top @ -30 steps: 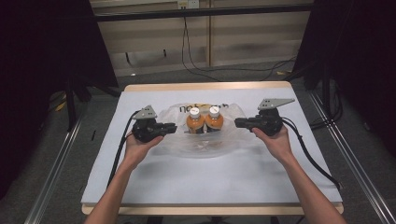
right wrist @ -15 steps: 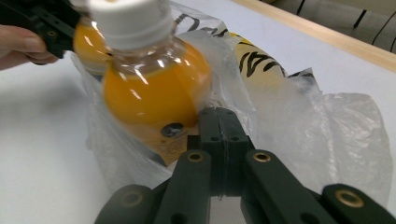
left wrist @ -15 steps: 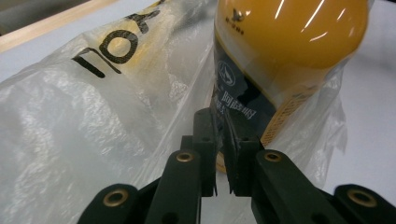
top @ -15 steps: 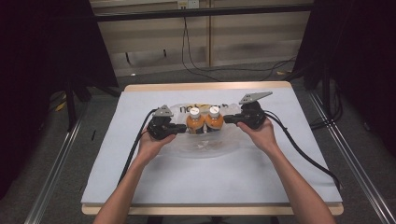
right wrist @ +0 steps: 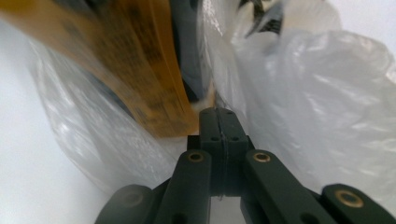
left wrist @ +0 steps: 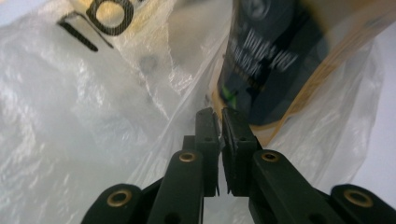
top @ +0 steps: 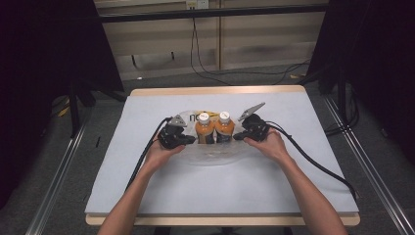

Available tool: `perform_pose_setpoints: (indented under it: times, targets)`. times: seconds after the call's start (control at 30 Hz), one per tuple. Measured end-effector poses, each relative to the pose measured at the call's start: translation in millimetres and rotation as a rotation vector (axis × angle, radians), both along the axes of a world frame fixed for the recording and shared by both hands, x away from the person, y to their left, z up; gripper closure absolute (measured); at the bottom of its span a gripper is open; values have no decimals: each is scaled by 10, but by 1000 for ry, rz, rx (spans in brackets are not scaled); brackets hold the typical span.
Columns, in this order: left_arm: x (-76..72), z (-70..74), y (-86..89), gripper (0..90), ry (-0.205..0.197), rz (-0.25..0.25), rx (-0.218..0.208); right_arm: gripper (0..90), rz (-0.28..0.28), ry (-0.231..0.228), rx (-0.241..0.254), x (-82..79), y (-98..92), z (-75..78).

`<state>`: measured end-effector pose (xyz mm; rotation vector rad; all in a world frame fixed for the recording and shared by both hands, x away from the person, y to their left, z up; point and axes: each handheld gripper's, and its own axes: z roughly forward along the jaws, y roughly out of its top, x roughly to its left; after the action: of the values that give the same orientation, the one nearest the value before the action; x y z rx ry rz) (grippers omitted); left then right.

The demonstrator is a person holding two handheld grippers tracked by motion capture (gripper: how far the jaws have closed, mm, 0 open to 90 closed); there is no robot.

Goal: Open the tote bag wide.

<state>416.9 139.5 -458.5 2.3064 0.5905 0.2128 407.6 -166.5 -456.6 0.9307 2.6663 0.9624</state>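
At mid-table, a thin clear plastic bag (top: 210, 155) held two orange bottles (top: 214, 128). I had the left gripper (top: 188, 140) and right gripper (top: 238, 136) each clamped on its film, either side. It looked flimsy, slippery and bottom-heavy; I judged gripping bunched film near the rim safest.

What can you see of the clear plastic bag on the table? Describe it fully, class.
The plastic bag is thin, clear and crinkled, with black lettering printed near its far side. It lies spread on the white table cover, and two orange bottles with white caps stand upright in it. The left gripper and the right gripper press in at its two sides, jaws closed; whether they pinch the film cannot be told.
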Motion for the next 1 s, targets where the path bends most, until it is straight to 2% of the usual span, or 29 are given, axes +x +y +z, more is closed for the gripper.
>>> perform_pose_setpoints:
  times: [0.03, 0.1, 0.13, 0.17, 0.2, 0.23, 0.27, 0.3, 0.33, 0.4, 0.43, 0.47, 0.63, 0.77, 0.83, 0.87, 0.9, 0.93, 1.0]
  targets:
    - [4, -10, 1, 857, 3, -5, 26, 900, 7, 8, -20, 5, 10, -22]
    - [9, -31, -1, 857, 5, -4, 43, 900, 23, 15, -56, 11, 19, -48]
    - [30, -29, 18, 857, -1, -31, 83, 900, 33, 14, -77, 12, 19, -55]
    - [22, -53, 11, 857, 7, -12, 69, 900, 29, 29, -85, 3, 33, -58]
    - [21, -61, 15, 857, 26, -15, 69, 900, 40, 18, -107, 10, 33, -65]
    - [6, -85, 10, 858, 17, 2, 66, 900, 41, 21, -123, 7, 38, -70]
    - [31, -58, 46, 858, 12, -53, 133, 900, 48, 23, -137, 11, 39, -74]
    - [21, -69, 45, 859, 14, -45, 128, 900, 47, 24, -149, 10, 40, -73]
    - [-8, -101, 34, 862, 4, -5, 119, 900, 48, 26, -155, 12, 38, -73]
    - [-10, -108, 62, 865, 6, -7, 126, 900, 49, 26, -172, 22, 28, -68]
    - [-11, -102, 77, 868, 3, -12, 147, 900, 48, 21, -184, 28, 24, -65]
    - [-16, -106, 87, 874, -3, -2, 155, 900, 46, 17, -199, 34, 19, -61]
    - [-11, -90, 136, 889, -7, -17, 192, 900, 21, 12, -281, 80, -43, -35]
    - [23, -90, 182, 900, -14, -10, 204, 900, 18, -11, -360, 93, -74, -22]
    - [47, -77, 201, 900, -13, -14, 227, 900, 8, -24, -408, 102, -107, -22]
    - [59, -72, 200, 900, -28, -12, 245, 900, 8, -30, -413, 113, -126, -21]
    - [67, -71, 200, 900, -32, -8, 255, 900, -17, -44, -446, 123, -169, -28]
    - [81, -64, 202, 900, -21, -9, 259, 900, -17, -44, -446, 123, -169, -28]
    - [110, -63, 217, 900, -30, -6, 270, 900, -27, -31, -447, 135, -217, -22]
